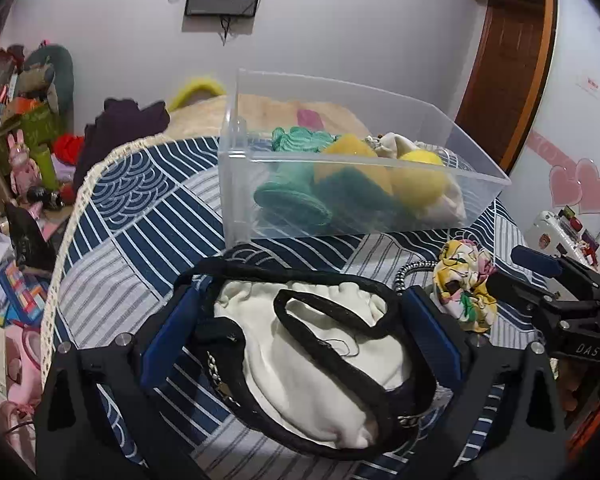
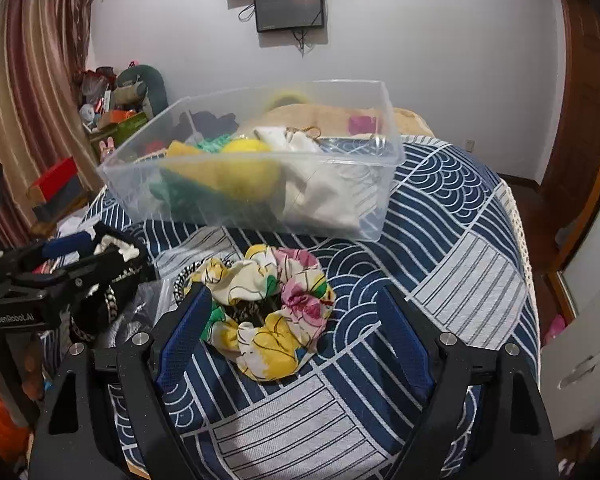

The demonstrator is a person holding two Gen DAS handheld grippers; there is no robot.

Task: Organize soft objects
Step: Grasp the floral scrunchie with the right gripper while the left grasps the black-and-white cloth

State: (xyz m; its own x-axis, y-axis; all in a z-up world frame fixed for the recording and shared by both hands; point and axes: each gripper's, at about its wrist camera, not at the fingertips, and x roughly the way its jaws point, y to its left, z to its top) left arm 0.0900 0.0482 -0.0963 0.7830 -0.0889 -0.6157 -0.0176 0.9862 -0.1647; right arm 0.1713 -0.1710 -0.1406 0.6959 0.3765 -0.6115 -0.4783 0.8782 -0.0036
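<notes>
A white cloth pouch with black trim and straps (image 1: 300,344) lies on the bed between the open fingers of my left gripper (image 1: 300,304), which straddles it. A floral yellow, pink and white scrunchie (image 2: 268,312) lies between the open fingers of my right gripper (image 2: 296,300); it also shows in the left wrist view (image 1: 464,280). A clear plastic bin (image 1: 480,188) stands beyond, holding green, yellow and white soft items (image 1: 352,184). The bin also shows in the right wrist view (image 2: 388,160). The left gripper (image 2: 80,264) shows at the left of the right wrist view.
The bed has a blue and white wave-pattern cover (image 2: 440,208). A black-and-white braided cord (image 1: 404,276) lies beside the scrunchie. Cluttered toys and boxes (image 1: 28,120) stand left of the bed. A beige blanket (image 1: 276,112) lies behind the bin. A wooden door (image 1: 500,80) is at the right.
</notes>
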